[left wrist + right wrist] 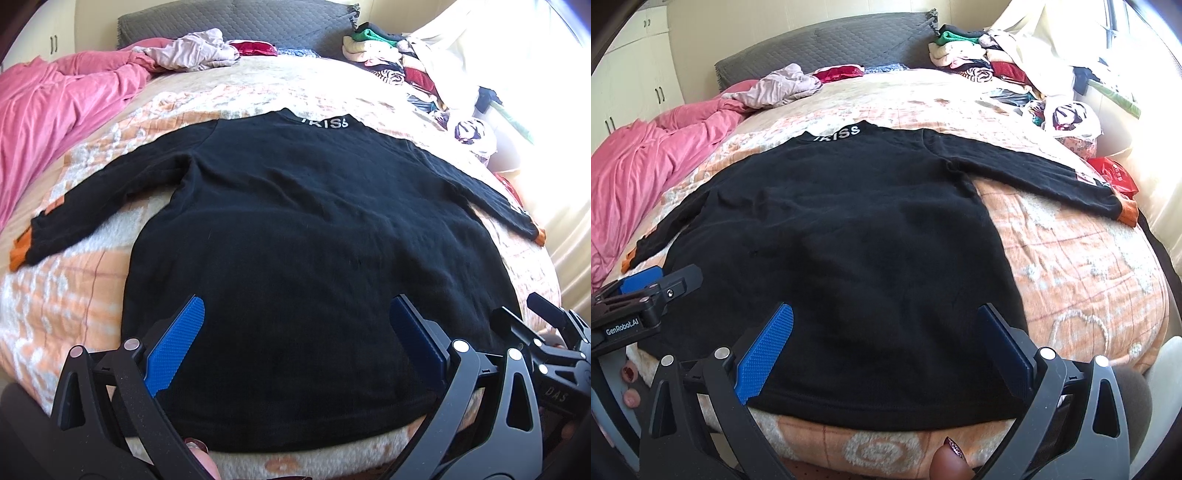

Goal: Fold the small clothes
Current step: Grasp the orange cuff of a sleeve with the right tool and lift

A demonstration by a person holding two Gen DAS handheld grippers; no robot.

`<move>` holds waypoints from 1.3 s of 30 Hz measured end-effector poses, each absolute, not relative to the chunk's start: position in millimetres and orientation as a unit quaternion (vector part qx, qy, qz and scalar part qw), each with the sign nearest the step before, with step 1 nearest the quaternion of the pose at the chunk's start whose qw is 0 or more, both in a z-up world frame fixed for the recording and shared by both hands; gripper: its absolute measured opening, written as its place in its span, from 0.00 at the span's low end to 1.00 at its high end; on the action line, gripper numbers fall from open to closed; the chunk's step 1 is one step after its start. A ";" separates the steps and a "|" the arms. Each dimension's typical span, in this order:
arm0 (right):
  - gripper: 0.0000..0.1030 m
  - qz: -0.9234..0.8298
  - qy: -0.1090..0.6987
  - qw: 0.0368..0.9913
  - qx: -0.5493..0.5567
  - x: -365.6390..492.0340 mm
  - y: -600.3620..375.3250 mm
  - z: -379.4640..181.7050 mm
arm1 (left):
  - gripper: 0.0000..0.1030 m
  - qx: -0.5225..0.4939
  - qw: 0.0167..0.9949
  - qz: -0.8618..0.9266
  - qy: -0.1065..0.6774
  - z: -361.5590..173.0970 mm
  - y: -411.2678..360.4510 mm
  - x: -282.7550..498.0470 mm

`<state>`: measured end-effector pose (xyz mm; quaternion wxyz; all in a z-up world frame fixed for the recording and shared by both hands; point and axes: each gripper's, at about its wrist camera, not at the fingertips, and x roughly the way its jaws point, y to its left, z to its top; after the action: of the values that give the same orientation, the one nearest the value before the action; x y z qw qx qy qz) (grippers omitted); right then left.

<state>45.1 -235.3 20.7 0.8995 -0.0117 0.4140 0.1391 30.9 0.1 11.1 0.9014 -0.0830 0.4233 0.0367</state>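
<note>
A black long-sleeved sweater (pixel 295 229) (pixel 849 229) with orange cuffs and white collar lettering lies flat on the bed, both sleeves spread out sideways, hem nearest me. My left gripper (pixel 295 306) hovers open over the hem, blue pads wide apart with nothing between them. My right gripper (pixel 884 314) is open the same way over the hem's right half. In the left wrist view the right gripper (pixel 546 325) shows at the lower right edge. The right wrist view has the left gripper (pixel 653 284) at its left edge.
The bed (pixel 74 288) has a peach and white fleece blanket. A pink duvet (pixel 55 103) is bunched on the left, a pile of mixed clothes (pixel 388 55) and bags (pixel 1071 114) on the far right by the bright window. A grey headboard (pixel 240 22) stands behind.
</note>
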 end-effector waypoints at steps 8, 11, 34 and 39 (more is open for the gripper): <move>0.96 0.119 0.423 0.898 0.012 87.2 -246.8 28.3 | 0.91 -0.083 0.904 0.042 0.417 23.3 4.5 70.6; 0.96 0.112 0.429 0.896 0.025 102.5 -251.7 29.4 | 0.91 -0.086 0.903 0.041 0.419 24.9 6.1 85.8; 0.96 -0.007 0.427 0.882 0.201 229.8 -331.5 39.3 | 0.91 -0.079 0.896 0.047 0.434 32.6 17.3 189.0; 0.96 -0.068 0.410 0.880 0.230 241.3 -366.8 33.9 | 0.91 -0.078 0.893 0.026 0.442 27.4 12.4 212.1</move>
<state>241.3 -366.8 33.9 0.8802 0.2297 0.4099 -0.0677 212.1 12.4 27.4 0.8932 -0.0776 0.4422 0.0264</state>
